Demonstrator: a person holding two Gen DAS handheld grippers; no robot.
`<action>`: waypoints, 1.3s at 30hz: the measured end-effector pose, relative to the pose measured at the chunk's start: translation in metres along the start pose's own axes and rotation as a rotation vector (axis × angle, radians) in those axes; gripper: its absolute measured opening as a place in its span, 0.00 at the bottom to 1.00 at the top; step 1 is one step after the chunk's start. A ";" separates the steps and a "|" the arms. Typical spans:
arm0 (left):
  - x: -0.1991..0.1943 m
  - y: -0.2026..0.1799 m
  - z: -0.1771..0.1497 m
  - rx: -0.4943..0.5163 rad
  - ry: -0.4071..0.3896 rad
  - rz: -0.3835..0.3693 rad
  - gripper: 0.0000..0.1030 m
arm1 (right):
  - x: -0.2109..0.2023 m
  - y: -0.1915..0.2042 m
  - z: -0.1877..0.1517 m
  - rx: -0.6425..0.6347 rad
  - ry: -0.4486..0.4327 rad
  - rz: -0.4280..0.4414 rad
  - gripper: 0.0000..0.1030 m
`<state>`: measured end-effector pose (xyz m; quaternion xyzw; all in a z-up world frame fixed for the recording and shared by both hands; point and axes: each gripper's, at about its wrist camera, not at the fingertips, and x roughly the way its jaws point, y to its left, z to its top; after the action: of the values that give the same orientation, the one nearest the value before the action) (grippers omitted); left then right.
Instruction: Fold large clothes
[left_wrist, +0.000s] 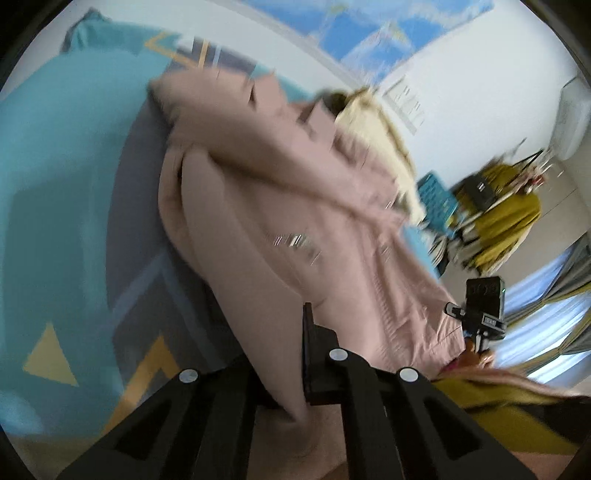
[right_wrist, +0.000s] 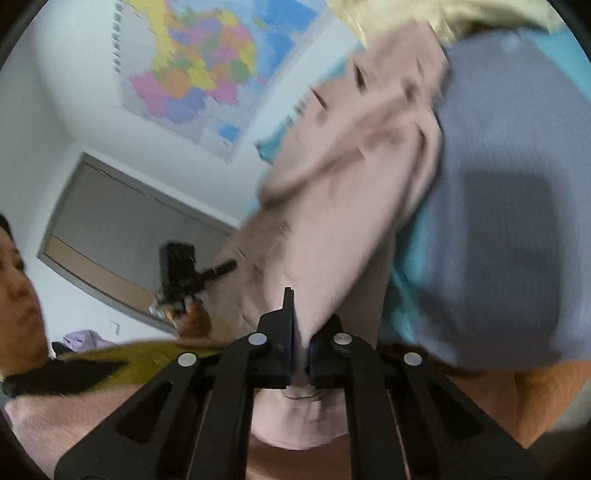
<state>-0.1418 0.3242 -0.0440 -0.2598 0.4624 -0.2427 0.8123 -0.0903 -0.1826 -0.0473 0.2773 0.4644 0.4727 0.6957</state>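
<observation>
Pink coat (left_wrist: 295, 206) fabric fills the space nearest my left gripper (left_wrist: 291, 373), whose fingers are pressed together on a fold of it. My right gripper (right_wrist: 301, 354) likewise pinches a pink edge at 6 o'clock. From both pinches the coat hangs slanted toward 12 o'clock over the teal and grey bedspread (left_wrist: 66, 206), its cream fur trim (left_wrist: 373, 122) at 1 o'clock. Both views are blurred. A wall map (right_wrist: 199, 70) shows at 11 o'clock.

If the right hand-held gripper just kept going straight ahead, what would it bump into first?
The pink coat. The right hand-held gripper is already shut on its fabric, and more of it fills the path ahead. Depth is blurry.
</observation>
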 end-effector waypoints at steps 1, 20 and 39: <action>-0.007 -0.004 0.006 0.006 -0.029 0.009 0.01 | -0.004 0.005 0.005 -0.015 -0.027 0.008 0.05; -0.022 -0.001 0.188 -0.064 -0.175 0.091 0.02 | -0.003 0.005 0.201 0.009 -0.295 0.066 0.04; 0.079 0.074 0.282 -0.136 0.019 0.279 0.14 | 0.058 -0.076 0.274 0.100 -0.272 -0.340 0.41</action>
<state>0.1525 0.3853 -0.0180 -0.2453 0.5169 -0.0977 0.8143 0.1959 -0.1449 -0.0182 0.2904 0.4293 0.2830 0.8070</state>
